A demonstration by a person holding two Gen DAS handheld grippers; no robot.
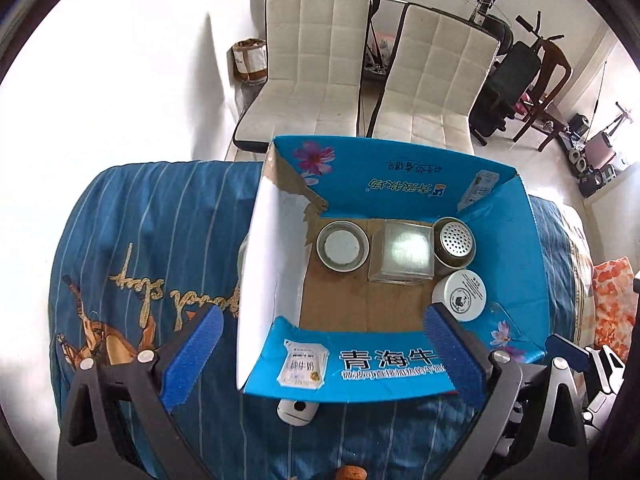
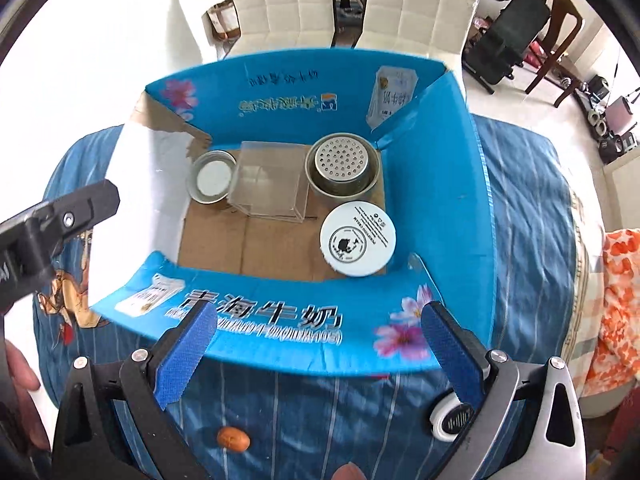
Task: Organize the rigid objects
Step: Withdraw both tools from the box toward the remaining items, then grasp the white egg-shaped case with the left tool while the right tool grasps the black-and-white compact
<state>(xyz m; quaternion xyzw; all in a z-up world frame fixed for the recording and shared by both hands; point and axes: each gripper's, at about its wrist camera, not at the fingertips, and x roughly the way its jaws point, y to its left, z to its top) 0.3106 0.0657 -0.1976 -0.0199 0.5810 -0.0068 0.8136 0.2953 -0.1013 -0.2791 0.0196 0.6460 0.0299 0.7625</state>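
A blue milk carton box (image 1: 384, 364) (image 2: 280, 332) lies open on the bed. Inside stand a metal tin with a white lid (image 1: 342, 247) (image 2: 211, 179), a clear plastic box (image 1: 402, 256) (image 2: 268, 182), a perforated metal strainer cup (image 1: 455, 242) (image 2: 342, 166) and a round white jar (image 1: 464, 295) (image 2: 358, 240). My left gripper (image 1: 324, 330) is open and empty above the box's near flap. My right gripper (image 2: 320, 328) is open and empty over the same flap. A white oval object (image 1: 298, 411) (image 2: 450, 420) lies on the bed before the box.
The bed has a blue striped cover (image 1: 152, 240) (image 2: 528, 216). A small orange piece (image 2: 233, 439) lies on it near me. An orange patterned cushion (image 2: 620, 300) is at the right. Two white chairs (image 1: 320, 60) stand behind the bed.
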